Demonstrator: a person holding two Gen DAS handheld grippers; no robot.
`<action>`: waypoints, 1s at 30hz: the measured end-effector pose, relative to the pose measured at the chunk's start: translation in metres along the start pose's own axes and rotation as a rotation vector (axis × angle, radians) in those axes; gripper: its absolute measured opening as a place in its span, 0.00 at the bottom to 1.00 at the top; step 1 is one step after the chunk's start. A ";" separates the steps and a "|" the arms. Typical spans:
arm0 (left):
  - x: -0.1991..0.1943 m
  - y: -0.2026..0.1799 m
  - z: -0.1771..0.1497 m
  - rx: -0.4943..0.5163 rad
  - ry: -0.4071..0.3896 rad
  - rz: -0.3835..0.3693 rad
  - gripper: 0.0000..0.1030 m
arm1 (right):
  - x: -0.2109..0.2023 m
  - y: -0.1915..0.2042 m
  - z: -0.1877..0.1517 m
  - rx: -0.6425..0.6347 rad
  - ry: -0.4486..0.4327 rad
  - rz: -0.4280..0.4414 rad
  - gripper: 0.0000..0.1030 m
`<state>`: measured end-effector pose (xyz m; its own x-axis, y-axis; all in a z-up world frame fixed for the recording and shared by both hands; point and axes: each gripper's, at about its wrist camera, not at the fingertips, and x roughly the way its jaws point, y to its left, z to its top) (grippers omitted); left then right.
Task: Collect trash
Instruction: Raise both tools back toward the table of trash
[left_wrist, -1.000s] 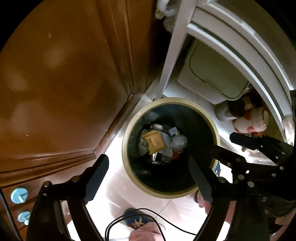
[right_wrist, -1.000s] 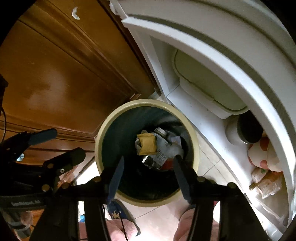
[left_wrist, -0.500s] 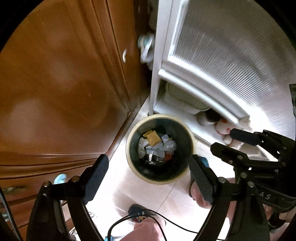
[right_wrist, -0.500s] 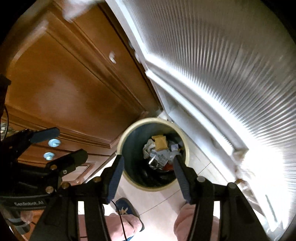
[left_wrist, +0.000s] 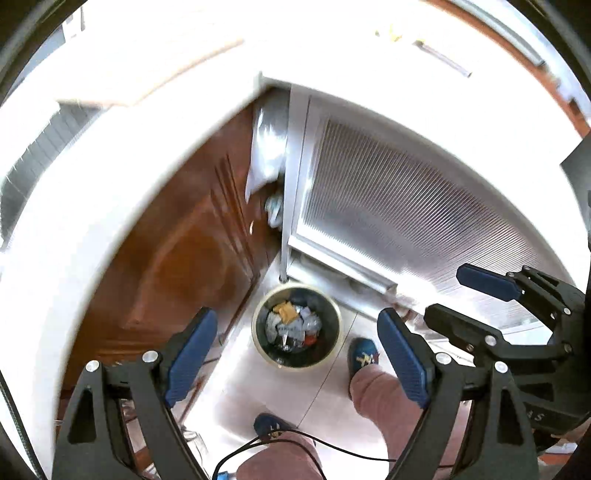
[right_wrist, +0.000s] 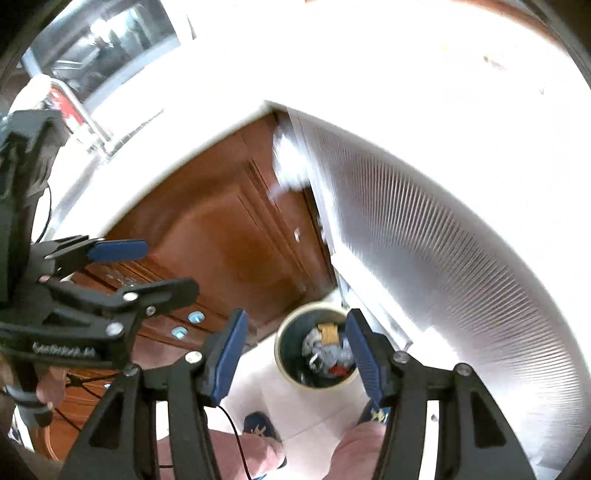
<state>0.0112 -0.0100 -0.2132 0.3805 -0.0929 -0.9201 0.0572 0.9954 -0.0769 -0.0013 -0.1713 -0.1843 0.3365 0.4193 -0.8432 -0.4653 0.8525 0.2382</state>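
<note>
Seen from above: round trash bin (left_wrist: 295, 326) on the pale tiled floor (left_wrist: 236, 373), tucked into the corner between a brown wooden cabinet (left_wrist: 192, 258) and a ribbed white panel (left_wrist: 406, 206), filled with crumpled paper, a yellow wrapper (left_wrist: 287, 311) and a red scrap. Poised high over it, left gripper (left_wrist: 291, 360) spread wide and empty, right gripper (right_wrist: 293, 356) also parted with nothing between its blue pads. Below, blue slippers (left_wrist: 364, 356) and pink trouser legs (left_wrist: 384, 398) beside the bin.

Only blurred white lettering shows on the left claw (right_wrist: 114, 273); unreadable.
</note>
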 end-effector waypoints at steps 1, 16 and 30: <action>-0.015 -0.002 0.006 0.010 -0.017 -0.005 0.85 | -0.011 0.002 0.003 -0.008 -0.018 -0.001 0.54; -0.143 -0.063 0.091 0.118 -0.209 -0.019 0.85 | -0.152 -0.018 0.078 -0.070 -0.244 -0.120 0.54; -0.111 -0.145 0.231 0.168 -0.300 0.025 0.85 | -0.157 -0.146 0.181 -0.103 -0.321 -0.299 0.54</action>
<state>0.1737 -0.1499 -0.0116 0.6369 -0.0963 -0.7650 0.1863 0.9820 0.0316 0.1615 -0.3051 0.0005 0.6979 0.2490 -0.6715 -0.3828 0.9222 -0.0558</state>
